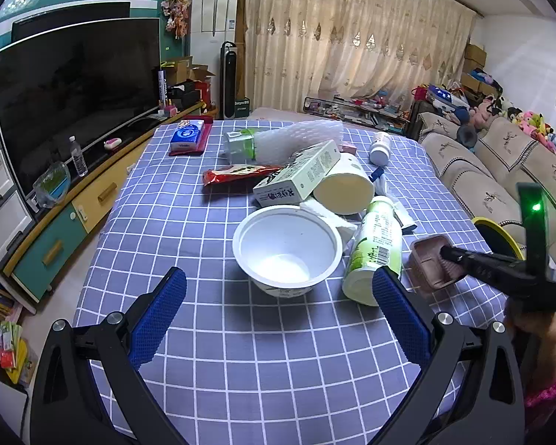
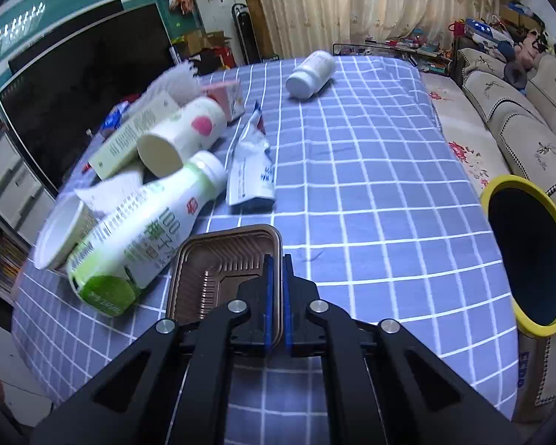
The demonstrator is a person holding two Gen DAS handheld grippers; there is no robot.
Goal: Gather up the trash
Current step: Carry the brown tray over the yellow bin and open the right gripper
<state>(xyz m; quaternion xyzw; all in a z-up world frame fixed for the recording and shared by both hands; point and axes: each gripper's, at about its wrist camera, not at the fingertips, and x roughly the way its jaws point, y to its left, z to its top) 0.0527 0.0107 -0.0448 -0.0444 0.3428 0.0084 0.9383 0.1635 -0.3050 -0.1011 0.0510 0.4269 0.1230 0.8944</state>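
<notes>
The right tongs [image 2: 277, 270] are pinched tight on the near wall of the shallow brown ribbed plastic tray [image 2: 218, 259], which sits on the counter [image 2: 370, 193] under its blue-and-white checked cloth, touching the green-and-white plastic drink bottle [image 2: 141, 237] lying on its side. So the step in hand looks like the pick-up of this tray, with the grip made but the tray not clearly lifted yet. The left tongs [image 1: 278, 311] hang wide apart and empty, just short of the white plastic bowl [image 1: 287, 248]. The yellow-rimmed round bin [image 2: 530, 252] stands off the counter's right edge. Next, I judge, the tray needs lifting clear of the bottle, carrying right over the rim, then releasing; the thin wall may flex or slip.
</notes>
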